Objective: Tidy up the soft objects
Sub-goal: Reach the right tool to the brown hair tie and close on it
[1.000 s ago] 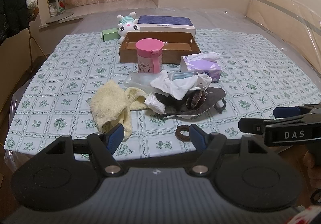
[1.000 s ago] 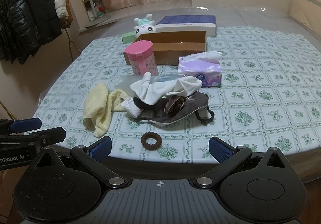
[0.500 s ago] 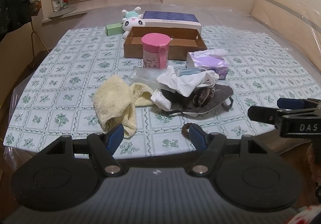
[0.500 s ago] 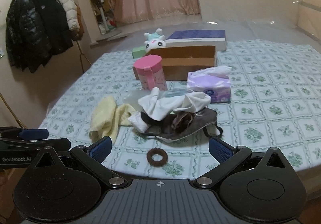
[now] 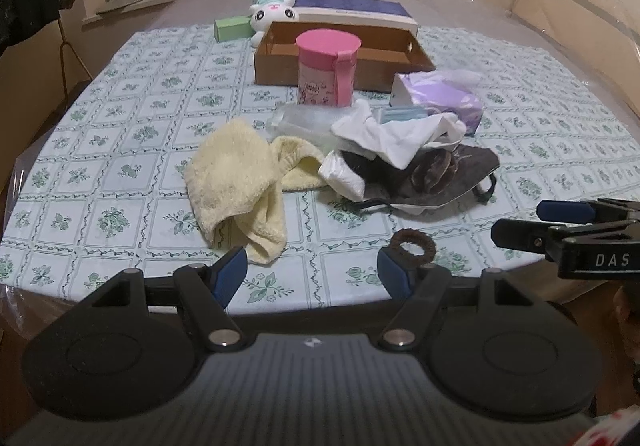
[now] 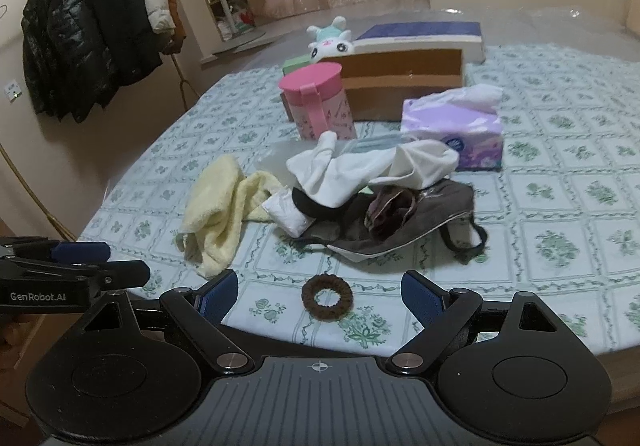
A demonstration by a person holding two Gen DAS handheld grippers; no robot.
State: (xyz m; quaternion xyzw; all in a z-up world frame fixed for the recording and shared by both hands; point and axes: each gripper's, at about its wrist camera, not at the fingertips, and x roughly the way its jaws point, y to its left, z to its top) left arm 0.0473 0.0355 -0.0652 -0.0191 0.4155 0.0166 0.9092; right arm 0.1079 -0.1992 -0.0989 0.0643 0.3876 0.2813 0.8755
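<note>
- At the far left of the right wrist view, dark coats (image 6: 84, 42) hang on a rail against the wall, well apart from the tabletop (image 6: 568, 182) with its green-flowered cloth.
- The left claw (image 5: 312, 272) hangs over the near edge with its jaws spread wide and nothing between them; the yellow towel (image 5: 236, 186) lies crumpled just beyond its left pad.
- A small green box (image 5: 232, 29) and a plush rabbit (image 5: 272, 8) sit at the far side, beside an open cardboard box (image 5: 384, 54) with a flat blue-topped box (image 5: 352, 8) behind it.
- A pink lidded cup (image 6: 318, 106) stands in front of the cardboard box.
- In the middle lies the heap of soft things: a white cloth (image 6: 360, 166) draped over a grey fabric piece (image 6: 420, 214) with a dark strap, touching the towel's right end.
- A brown hair tie (image 6: 327, 298) lies alone on the cloth near the edge, in front of the heap.
- The right claw (image 6: 320, 296) is above the hair tie, which shows between the pads without touching them; its jaws are wide but closing.
- A purple tissue pack (image 6: 456, 134) stands right of the heap, just beside the white cloth.
</note>
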